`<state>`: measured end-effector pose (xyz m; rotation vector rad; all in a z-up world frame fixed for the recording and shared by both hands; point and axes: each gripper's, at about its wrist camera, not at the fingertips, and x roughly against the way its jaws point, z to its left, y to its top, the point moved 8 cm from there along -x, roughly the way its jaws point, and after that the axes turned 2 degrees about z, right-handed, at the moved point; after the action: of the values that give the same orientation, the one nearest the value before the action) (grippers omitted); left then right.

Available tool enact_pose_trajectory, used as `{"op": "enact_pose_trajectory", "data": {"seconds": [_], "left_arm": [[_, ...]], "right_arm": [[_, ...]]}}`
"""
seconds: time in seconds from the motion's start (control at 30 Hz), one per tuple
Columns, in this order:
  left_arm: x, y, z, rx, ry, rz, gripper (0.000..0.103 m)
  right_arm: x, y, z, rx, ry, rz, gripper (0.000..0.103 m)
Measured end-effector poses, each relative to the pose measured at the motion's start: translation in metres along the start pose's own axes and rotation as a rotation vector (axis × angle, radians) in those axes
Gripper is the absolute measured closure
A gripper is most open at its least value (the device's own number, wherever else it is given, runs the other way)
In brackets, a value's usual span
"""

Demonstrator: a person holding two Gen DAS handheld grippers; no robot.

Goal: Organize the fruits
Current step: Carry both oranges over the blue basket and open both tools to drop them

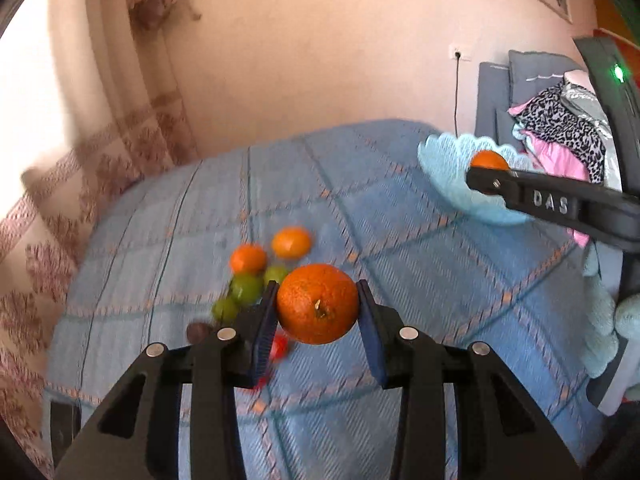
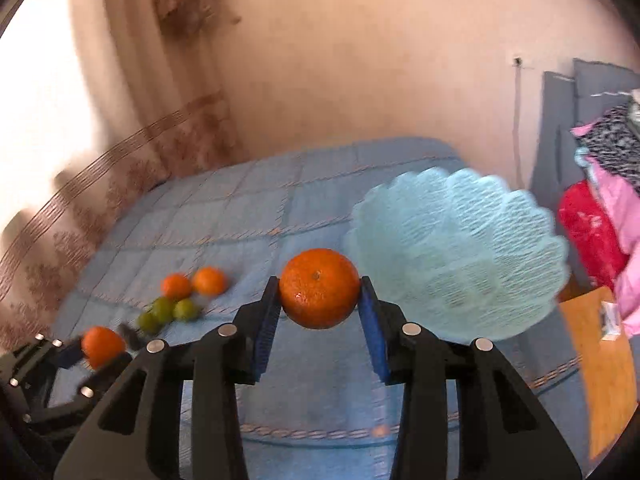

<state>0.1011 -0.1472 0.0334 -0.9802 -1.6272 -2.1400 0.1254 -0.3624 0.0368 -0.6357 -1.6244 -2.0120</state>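
Presently, the left gripper (image 1: 318,304) is clamping a round orange tangerine with a small stem stub (image 1: 317,303) between its blue ribbed pads (image 1: 266,326), carrying it clear above the blue checked woven tablecloth (image 1: 400,280).

The right gripper (image 2: 319,290) is likewise pinching a second round orange tangerine (image 2: 319,288) between its own blue pads (image 2: 372,330). It is hanging at the near left side of the pale blue scalloped mesh bowl (image 2: 460,252); whether it is over the rim or short of it cannot be told. In the left wrist view this fruit is showing at the bowl's edge, to the far right.

Loose fruit lying on the cloth, left of centre:
- two small orange tangerines (image 1: 270,252), side by side and touching or nearly so;
- three small green round fruits (image 1: 244,292), clustered just near of them;
- a dark brownish round item (image 1: 198,331) and a red item (image 1: 279,347), both blurred and partly hidden behind the left gripper, kind not determinable.

Risks, as judged:
- smooth round peel may be slipping from the pads if grip pressure eases during travel, and the fruit would be rolling off the cloth;
- both grippers heading for one bowl could be colliding;
- the light mesh bowl, sitting near the cloth's right edge, may be tipping or sliding if a tangerine is dropped onto its rim instead of its hollow.
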Motion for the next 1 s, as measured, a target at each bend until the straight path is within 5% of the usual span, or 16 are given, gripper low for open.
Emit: {"op": "enact_pose_trajectory", "data": {"seconds": [0.2,0.37,0.63,1.0], "left_arm": [[-0.019,0.046,-0.037,-0.033,-0.035,-0.046,0.064],[-0.044,0.073,-0.076,-0.062,-0.074,-0.060,0.064],[-0.090,0.107,-0.126,-0.103,-0.138,-0.066,0.064],[-0.131,0.123,-0.146,-0.119,-0.182,-0.043,0.064]], "right_arm": [[-0.007,0.013,-0.067,-0.062,-0.141,-0.012,0.063],[-0.020,0.006,-0.105,-0.134,-0.165,0.013,0.063],[-0.031,0.002,-0.125,-0.133,-0.260,-0.003,0.063],[-0.028,0.004,-0.135,-0.112,-0.325,-0.042,0.062]]}}
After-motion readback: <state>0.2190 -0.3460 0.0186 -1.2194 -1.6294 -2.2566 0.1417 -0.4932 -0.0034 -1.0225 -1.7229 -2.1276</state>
